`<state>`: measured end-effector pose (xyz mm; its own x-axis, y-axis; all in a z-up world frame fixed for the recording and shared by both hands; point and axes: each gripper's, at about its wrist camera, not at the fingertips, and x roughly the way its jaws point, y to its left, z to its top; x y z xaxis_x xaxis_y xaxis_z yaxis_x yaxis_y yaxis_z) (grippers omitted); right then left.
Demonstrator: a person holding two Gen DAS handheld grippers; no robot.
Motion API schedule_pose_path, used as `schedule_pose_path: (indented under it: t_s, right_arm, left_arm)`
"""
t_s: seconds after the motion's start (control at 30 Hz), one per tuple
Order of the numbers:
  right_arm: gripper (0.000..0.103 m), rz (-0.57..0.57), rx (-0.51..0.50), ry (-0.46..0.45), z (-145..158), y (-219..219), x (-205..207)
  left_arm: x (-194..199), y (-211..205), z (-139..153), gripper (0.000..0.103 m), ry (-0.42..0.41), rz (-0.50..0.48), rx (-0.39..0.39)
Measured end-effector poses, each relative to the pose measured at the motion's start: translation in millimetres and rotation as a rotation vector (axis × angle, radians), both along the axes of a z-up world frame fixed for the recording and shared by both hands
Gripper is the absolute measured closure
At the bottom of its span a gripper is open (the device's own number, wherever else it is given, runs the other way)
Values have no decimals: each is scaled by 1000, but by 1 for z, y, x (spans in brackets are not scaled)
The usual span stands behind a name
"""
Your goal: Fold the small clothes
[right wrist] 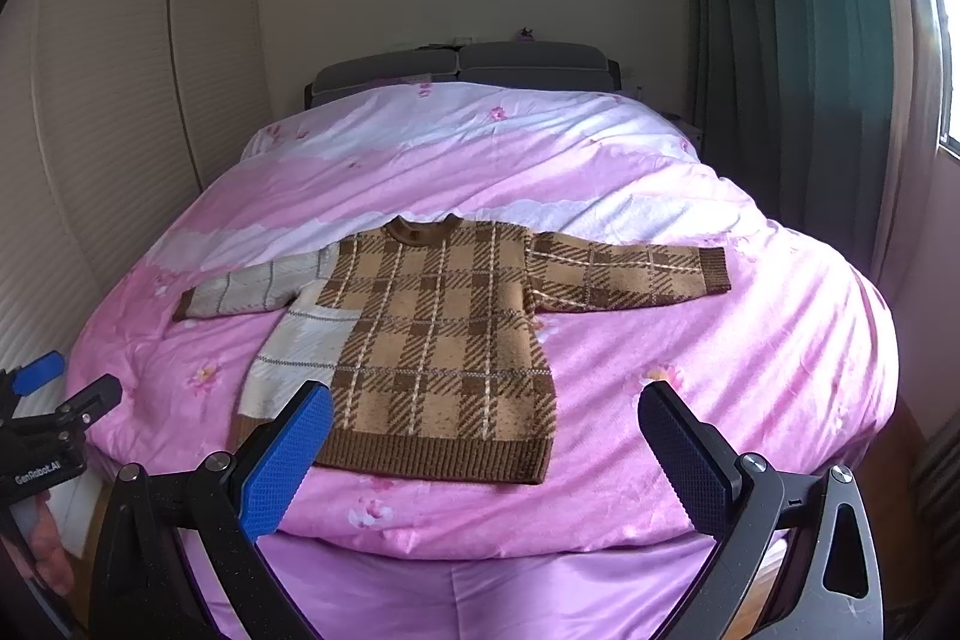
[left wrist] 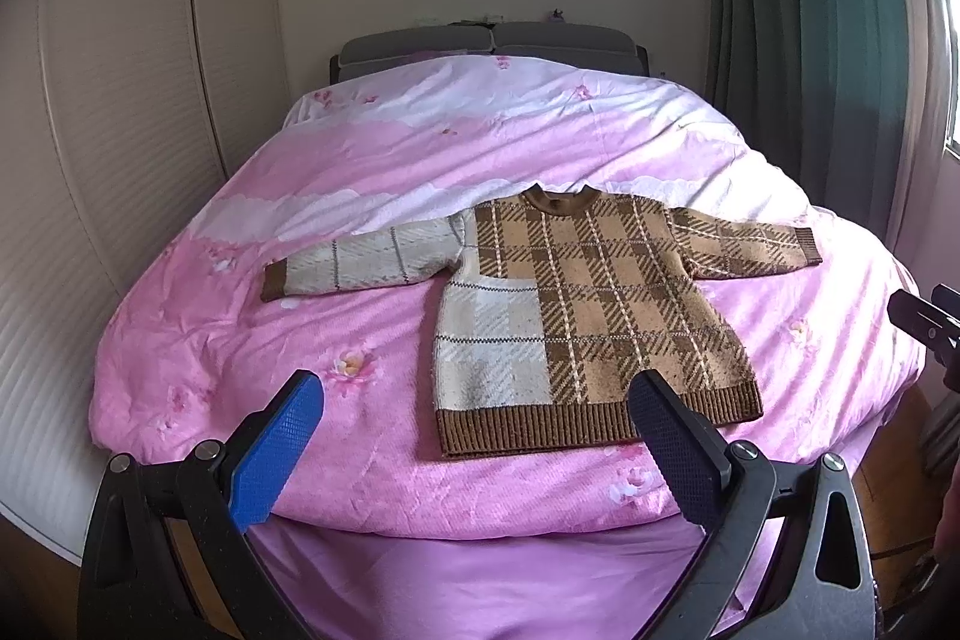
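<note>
My left gripper (left wrist: 477, 403) and right gripper (right wrist: 486, 415) are both spread wide, gripping nothing. The plaid sweater (right wrist: 432, 334) lies flat at frame centre on the pink duvet (right wrist: 720, 352).

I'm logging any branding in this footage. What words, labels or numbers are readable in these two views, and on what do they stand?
"GenRobot.AI": white print on the black body of the left claw, at the left edge of the right wrist view.
The small tag inside the collar of the brown plaid knitted sweater is too small to read.
Nothing else carries text.
</note>
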<state>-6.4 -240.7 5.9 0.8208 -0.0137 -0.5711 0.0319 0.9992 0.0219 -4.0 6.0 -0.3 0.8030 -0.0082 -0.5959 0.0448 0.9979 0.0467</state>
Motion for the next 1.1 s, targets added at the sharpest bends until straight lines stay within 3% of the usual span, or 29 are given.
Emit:
schedule_pose_path:
  t_s: [1.1]
  right_arm:
    - [0,-2,3,-3,1,-3,-2]
  left_arm:
    - [3,2,4,0,2,1,-4]
